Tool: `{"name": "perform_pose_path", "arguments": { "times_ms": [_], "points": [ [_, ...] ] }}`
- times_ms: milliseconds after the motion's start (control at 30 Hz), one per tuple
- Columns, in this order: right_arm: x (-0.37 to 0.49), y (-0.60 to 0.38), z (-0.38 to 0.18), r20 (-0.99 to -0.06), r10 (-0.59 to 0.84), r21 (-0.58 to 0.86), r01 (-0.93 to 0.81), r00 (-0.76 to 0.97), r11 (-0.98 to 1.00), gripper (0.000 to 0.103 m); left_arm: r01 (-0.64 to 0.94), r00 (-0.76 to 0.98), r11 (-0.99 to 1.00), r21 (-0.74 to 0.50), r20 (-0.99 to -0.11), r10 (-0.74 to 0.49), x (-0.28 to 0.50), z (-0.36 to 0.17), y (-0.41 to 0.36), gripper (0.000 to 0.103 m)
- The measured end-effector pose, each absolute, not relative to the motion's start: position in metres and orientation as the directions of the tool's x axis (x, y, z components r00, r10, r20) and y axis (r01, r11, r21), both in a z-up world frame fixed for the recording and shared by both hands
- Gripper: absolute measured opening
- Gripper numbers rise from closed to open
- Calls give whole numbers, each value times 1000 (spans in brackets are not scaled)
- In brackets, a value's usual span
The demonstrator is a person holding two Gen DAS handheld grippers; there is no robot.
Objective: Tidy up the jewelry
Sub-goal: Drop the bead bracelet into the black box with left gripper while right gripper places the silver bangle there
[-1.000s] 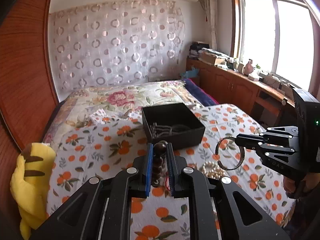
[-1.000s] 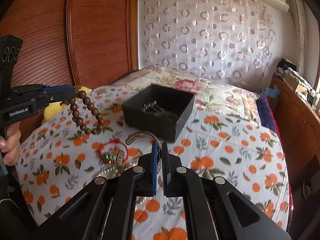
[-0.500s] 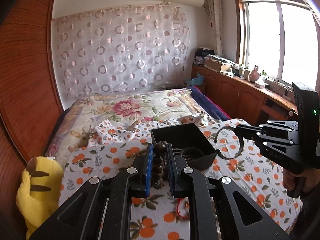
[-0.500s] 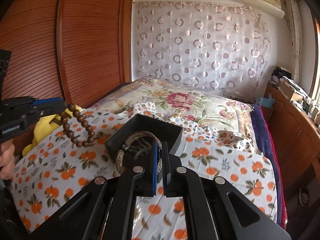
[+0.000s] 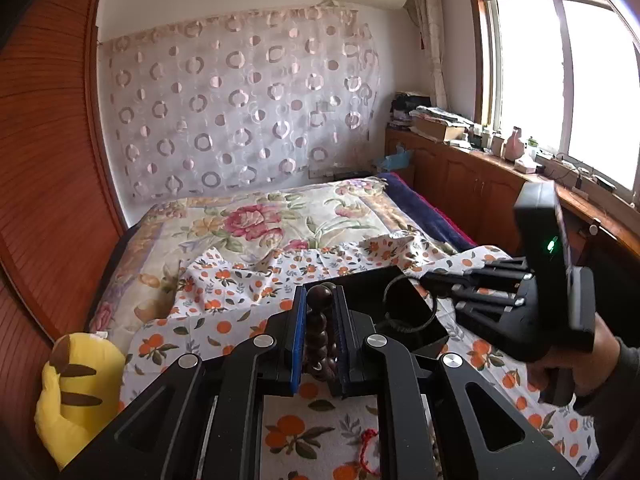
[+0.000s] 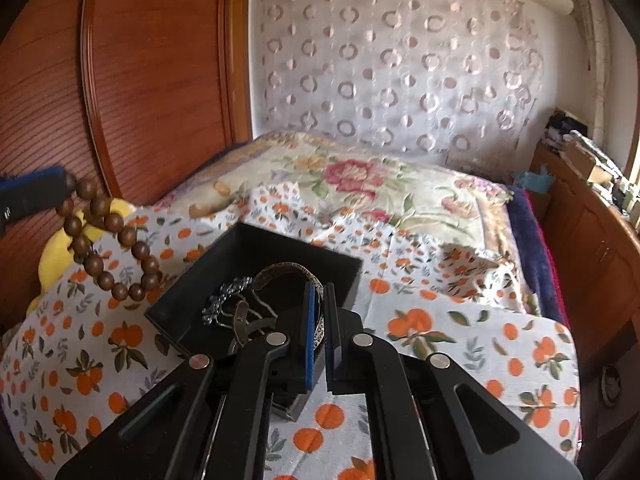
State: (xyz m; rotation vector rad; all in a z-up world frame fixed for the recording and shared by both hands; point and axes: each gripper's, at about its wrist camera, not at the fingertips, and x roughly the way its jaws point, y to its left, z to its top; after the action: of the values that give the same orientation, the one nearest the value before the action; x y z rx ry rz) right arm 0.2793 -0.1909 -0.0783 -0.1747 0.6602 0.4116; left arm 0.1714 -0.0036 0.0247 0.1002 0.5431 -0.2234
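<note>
My left gripper (image 5: pixel 320 300) is shut on a brown wooden bead bracelet (image 5: pixel 320 328); the beads hang in a loop in the right wrist view (image 6: pixel 112 248), to the left of the black box. My right gripper (image 6: pixel 320 300) is shut on a silver cuff bangle (image 6: pixel 288 272) and holds it over the open black box (image 6: pixel 340 264), which has silver jewelry (image 6: pixel 228 304) inside. In the left wrist view the right gripper (image 5: pixel 424 280) holds the bangle (image 5: pixel 408 304) above the box (image 5: pixel 424 332).
A red string bracelet (image 5: pixel 368 448) lies on the orange-print cloth (image 5: pixel 224 280) near me. A yellow plush toy (image 5: pixel 76 384) sits at the left by the wooden wardrobe (image 5: pixel 44 184). A wooden cabinet (image 5: pixel 480 188) runs along the right under the window.
Both grippers have moved forward toward the box. The right gripper has brought the bangle down over the box opening. The beads have moved closer to the box's left side.
</note>
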Motion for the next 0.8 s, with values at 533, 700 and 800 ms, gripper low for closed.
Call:
{"name": "perform_pose_path", "arguments": {
  "times_ms": [533,700,800],
  "points": [
    [264,-194,-72,-613,351,-6,-448,708,894,7,237,818,971,23,-543,-187,206,25,-16,12],
    [259,-207,-69,-604,337,-13,-431,723,902,7,253,821,967,40,-537,-193,212,29,-29,12],
    [257,-214,-70,-603,330,-13,-423,726,906,7,260,815,964,52,-548,-190,220,25,-37,12]
  ]
}}
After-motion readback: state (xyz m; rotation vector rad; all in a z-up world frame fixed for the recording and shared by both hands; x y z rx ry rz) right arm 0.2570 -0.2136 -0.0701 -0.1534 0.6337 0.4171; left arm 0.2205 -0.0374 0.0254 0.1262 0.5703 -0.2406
